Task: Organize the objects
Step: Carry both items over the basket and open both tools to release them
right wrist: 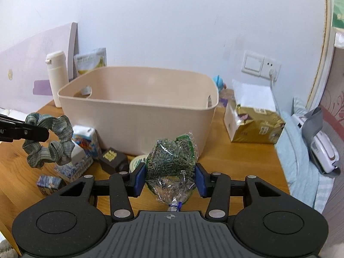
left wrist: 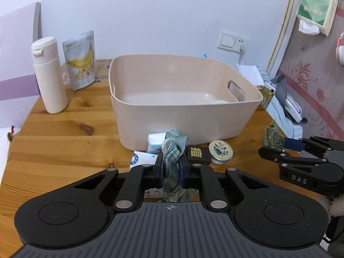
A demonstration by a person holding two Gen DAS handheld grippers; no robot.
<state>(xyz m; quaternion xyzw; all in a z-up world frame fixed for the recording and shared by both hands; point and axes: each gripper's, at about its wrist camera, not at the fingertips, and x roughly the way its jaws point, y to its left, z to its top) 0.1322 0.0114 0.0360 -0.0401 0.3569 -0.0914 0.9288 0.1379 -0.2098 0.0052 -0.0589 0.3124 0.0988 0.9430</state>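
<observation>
Cloth first: the hair scrunchie (right wrist: 50, 138) is soft, light, floppy, w/ no fragile parts. Left gripper (left wrist: 172, 168) has it pinched at one gathered fold, jaws nearly together w/ fabric squashed between, rest of the loop hanging free above the wooden table (left wrist: 60, 142). It'll likely sag and swing when moved, but a single-fold pinch looks enough; no slip risk I'd worry about.

Right gripper (right wrist: 171, 177) holds a clear plastic bag of dried green bits (right wrist: 172, 157), jaws at mid width, pads pressing both sides of the bulge. Bag prob. light but crinkly and slick; contents shift, so squeezing the full middle beats grabbing the twisted, tied neck near the camera. Too hard a squeeze could crush the contents or pop the film.

Both items sit in the air just in front of the beige tub (left wrist: 185, 99), not yet over its rim.

Views differ: left cam looks down into the tub & shows its floor bare; right cam sees only the near wall. Right cam shows the scrunchie's whole loop, a gold box (right wrist: 255, 124) right of the tub, & small cartons (right wrist: 86, 139) on the table; left cam shows only a twisted strip of scrunchie, plus a round tin (left wrist: 221, 150) and a white bottle (left wrist: 49, 75).
</observation>
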